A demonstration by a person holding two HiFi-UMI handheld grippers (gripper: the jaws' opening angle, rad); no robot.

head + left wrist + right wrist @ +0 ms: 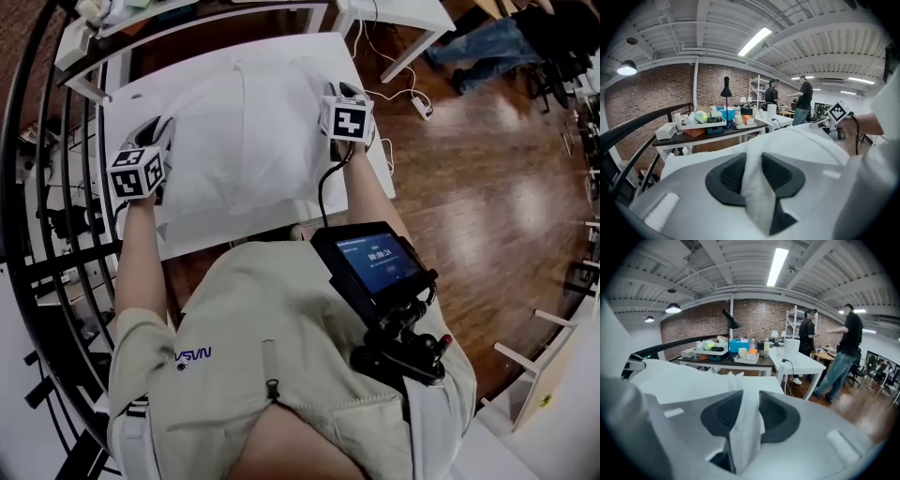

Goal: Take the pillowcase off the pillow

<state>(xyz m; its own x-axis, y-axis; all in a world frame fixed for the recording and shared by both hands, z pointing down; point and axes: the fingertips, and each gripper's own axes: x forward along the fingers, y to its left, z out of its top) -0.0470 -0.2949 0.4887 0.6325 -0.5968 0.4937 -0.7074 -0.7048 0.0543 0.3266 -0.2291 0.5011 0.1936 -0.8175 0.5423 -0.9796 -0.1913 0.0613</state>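
1. The pillow (pixel 251 112) lies flat on the white counter (pixel 127 94), just in front of the person, with its white pillowcase (pixel 246 164) on it.
2. One edge of the pillow faces the person, and the opposite end points to the far edge of the counter. In the head view it looks about as wide as it is deep, so I cannot tell which way its long axis runs.
3. The left claw (pixel 753 176) is at the left side of the pillow. It is clenched on a fold of the pillowcase: the white cloth stands as a ridge between the two dark pads, which press on it.
4. The right claw (pixel 745 416) is at the right side, nearer to the far corner. It also is grasping a fold of the pillowcase, which hangs pinched between its pads.
5. Both claws point away from the person and a little downward, one on each side of the pillow.
6. Further back stands a dark table (pixel 708 133) with boxes and a lamp, and two persons (pixel 846 352) stand beside a white table.
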